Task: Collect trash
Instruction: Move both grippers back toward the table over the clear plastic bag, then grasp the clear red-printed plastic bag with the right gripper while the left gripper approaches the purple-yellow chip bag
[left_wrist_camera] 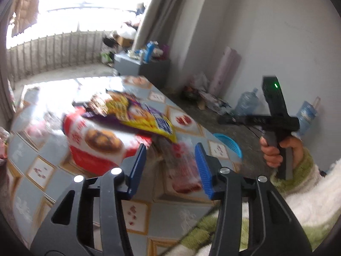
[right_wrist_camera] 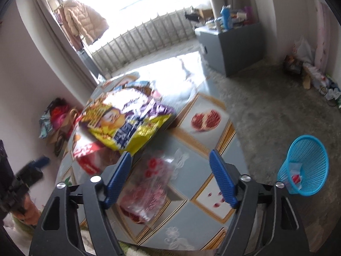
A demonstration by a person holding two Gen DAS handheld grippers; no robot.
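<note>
A yellow and purple snack bag (left_wrist_camera: 136, 115) lies on a red and white snack bag (left_wrist_camera: 96, 143) on the patterned table (left_wrist_camera: 34, 170). A clear wrapper with red print (left_wrist_camera: 183, 166) lies nearest me. My left gripper (left_wrist_camera: 170, 166) is open above that wrapper, blue pads either side of it. In the right wrist view my right gripper (right_wrist_camera: 170, 177) is open above the same clear wrapper (right_wrist_camera: 149, 187), with the yellow bag (right_wrist_camera: 125, 119) and red bag (right_wrist_camera: 89, 155) beyond. A blue mesh waste basket (right_wrist_camera: 307, 166) stands on the floor right of the table.
The right hand-held gripper (left_wrist_camera: 277, 115) shows at the right of the left wrist view, beyond the basket (left_wrist_camera: 230, 145). A grey cabinet (right_wrist_camera: 230, 42) with bottles stands behind the table. Clutter lies along the walls (right_wrist_camera: 57, 119).
</note>
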